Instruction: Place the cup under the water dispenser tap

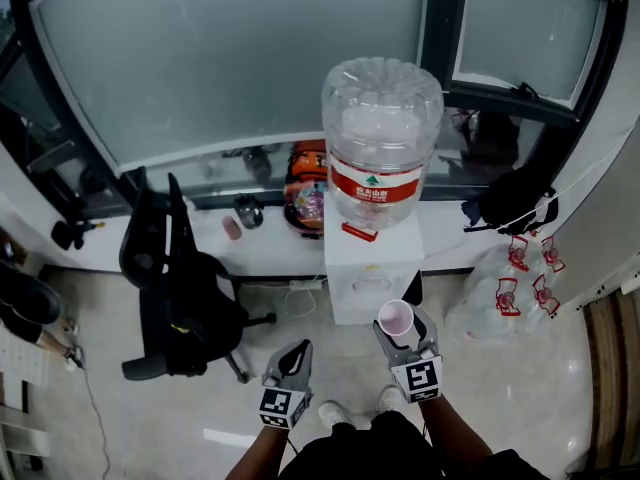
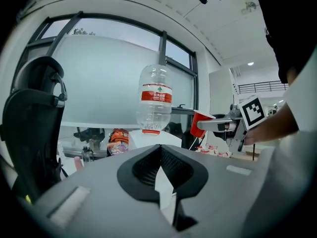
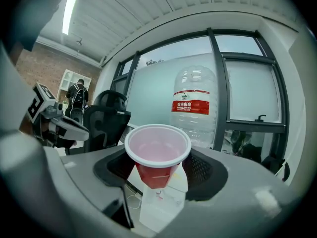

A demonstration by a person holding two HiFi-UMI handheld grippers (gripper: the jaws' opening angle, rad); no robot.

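At six o'clock from the dispenser (image 1: 372, 273), right gripper (image 1: 401, 336) clamps the cup (image 1: 396, 318) upright, mouth up for filling; left gripper (image 1: 297, 354) closed, empty.

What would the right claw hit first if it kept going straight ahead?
Most likely the white water dispenser, just below its bottle; the red cup held in the right claw would touch it first. Depth is unclear.

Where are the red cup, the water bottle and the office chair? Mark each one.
red cup (image 3: 154, 175), right gripper view, red outer wall below the rim.
water bottle (image 1: 381, 138), head view, clear body above the red label.
office chair (image 2: 29, 138), left gripper view, black backrest.
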